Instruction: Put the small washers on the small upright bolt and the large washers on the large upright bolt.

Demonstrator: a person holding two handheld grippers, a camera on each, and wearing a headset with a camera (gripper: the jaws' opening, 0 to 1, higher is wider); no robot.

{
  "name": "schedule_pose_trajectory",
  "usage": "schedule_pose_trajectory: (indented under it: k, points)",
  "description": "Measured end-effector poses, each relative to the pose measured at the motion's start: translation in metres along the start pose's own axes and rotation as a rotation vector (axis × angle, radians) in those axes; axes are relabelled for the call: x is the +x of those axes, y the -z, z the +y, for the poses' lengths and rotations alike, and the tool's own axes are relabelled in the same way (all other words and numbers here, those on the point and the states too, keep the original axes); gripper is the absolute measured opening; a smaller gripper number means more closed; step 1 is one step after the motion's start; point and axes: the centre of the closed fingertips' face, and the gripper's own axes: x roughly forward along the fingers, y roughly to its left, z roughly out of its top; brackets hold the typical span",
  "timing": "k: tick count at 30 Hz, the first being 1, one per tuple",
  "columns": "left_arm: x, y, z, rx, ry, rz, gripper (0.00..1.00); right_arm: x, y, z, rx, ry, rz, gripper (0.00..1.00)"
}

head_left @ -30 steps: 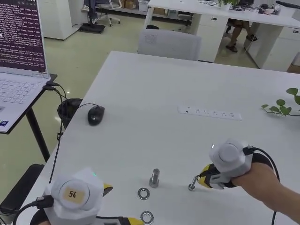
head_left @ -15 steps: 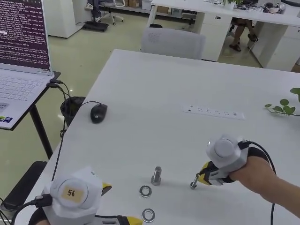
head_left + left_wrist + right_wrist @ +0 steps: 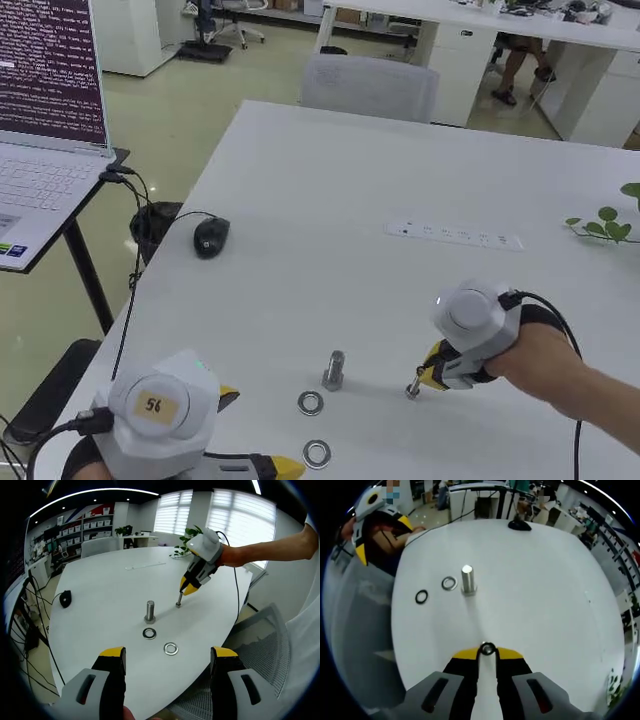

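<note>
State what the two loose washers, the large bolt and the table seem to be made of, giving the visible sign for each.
Washers: probably steel, a bright silvery finish that glints.
Large bolt: also metal, likely steel, a duller grey with a paler top face.
Table: smooth, matt white, possibly laminate; the look leaves this open.

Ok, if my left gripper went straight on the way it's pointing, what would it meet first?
Probably the nearer washer, lying just ahead in line with the gap between its open jaws; the large bolt stands beyond. Depth is uncertain.
</note>
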Motion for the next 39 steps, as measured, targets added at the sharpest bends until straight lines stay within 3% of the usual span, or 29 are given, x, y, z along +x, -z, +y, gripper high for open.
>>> schedule_pose_trajectory:
  k: [13, 27, 33, 39]
  points:
    - [-0.002, 0.001, 0.001, -0.001, -0.004, 0.005, 0.68, 0.015, 0.005, 0.000, 0.000, -0.026, 0.046, 0.14]
    - [-0.004, 0.004, 0.003, -0.010, -0.012, 0.009, 0.68, 0.036, 0.019, 0.005, 0.091, -0.029, 0.050, 0.16]
    - [-0.004, 0.005, 0.003, -0.009, -0.013, 0.011, 0.68, 0.034, 0.037, 0.013, 0.132, -0.024, 0.055, 0.17]
    - [-0.003, 0.003, 0.001, -0.005, -0.008, 0.008, 0.68, 0.032, 0.057, 0.031, 0.159, -0.038, 0.070, 0.16]
